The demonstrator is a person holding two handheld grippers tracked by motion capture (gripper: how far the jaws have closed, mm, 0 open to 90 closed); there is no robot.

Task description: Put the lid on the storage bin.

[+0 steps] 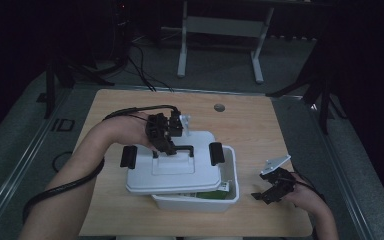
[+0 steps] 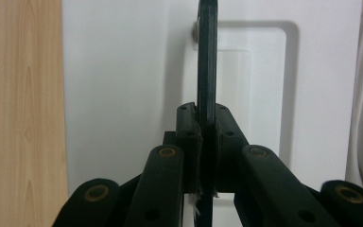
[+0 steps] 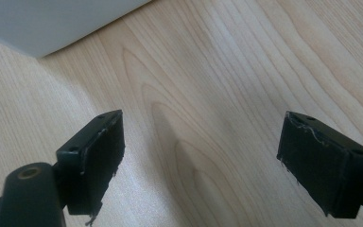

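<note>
Clamped tight on the thin black hinged handle [image 2: 206, 61] of the white plastic lid [image 1: 172, 170], left gripper [image 2: 204, 130]; lid carried skewed over the white rectangular plastic bin [image 1: 232, 192], overhanging it toward the left, so neither seated nor fully cleared, green contents [image 1: 211, 195] peeping out at the front edge. Parked near the bin on the pale wooden table [image 3: 227, 75], right gripper [image 3: 201, 156], jaws spread wide on nothing; left to do, judging by this: shifting the lid to its final place and letting go.
</note>
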